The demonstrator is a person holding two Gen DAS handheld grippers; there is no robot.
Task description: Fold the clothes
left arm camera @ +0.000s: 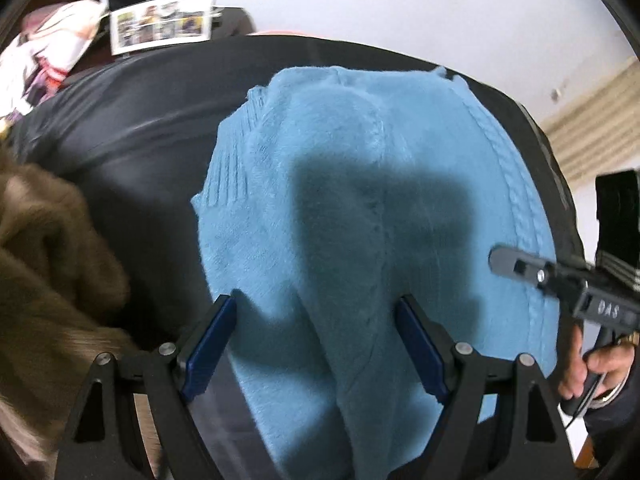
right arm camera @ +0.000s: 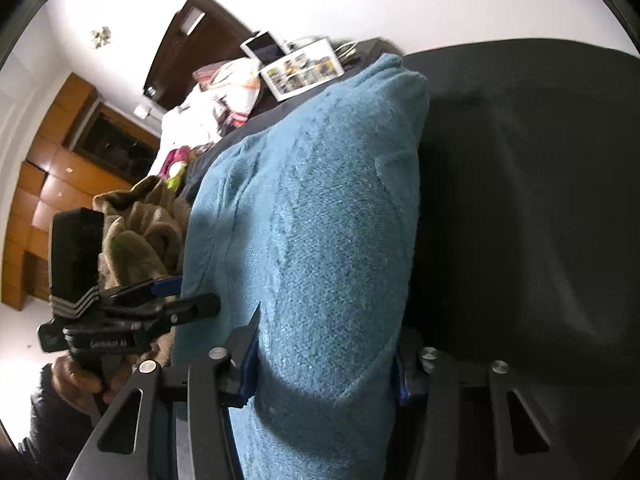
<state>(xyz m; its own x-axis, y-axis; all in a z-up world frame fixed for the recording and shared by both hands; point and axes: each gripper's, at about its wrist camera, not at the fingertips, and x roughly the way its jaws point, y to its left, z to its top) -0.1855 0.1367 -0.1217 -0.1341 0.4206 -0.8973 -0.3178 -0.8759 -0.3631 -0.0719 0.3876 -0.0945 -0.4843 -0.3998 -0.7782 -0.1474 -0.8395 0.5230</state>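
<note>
Your blue knit sweater (left arm camera: 360, 216) lies on the black surface (left arm camera: 132, 128), toward its right side, already gathered into a long, narrow shape with layers lapped along the middle. Ribbed hem or cuff edge up at the far left corner of the bundle, cable pattern running down the right flank.

Left tongs (left arm camera: 316, 344) are spread wide over the near end of the sweater, nothing pinched between the blue pads. Right tongs (right arm camera: 324, 372) stand open too, straddling the sweater's width at its near end, with cloth filling the gap; the pads sit beside the fabric but I can't tell that they're clamping it.

From the left wrist view you can see the right tongs coming in from the right edge of the surface, your hand (left arm camera: 584, 368) on the handle.

How it'll handle, by my reckoning: soft, fuzzy, thick knit, fairly light, limp with no stiffness at all. It should sag and stretch if lifted by one point, and the lapped layers can slide apart. Good friction on the pads, so slipping isn't the worry; catching only the top layer is. Take it at the edges or corners of the near end, biting through all layers, both tongs level.

A brown furry garment (left arm camera: 44, 248) is heaped at the left edge.
</note>
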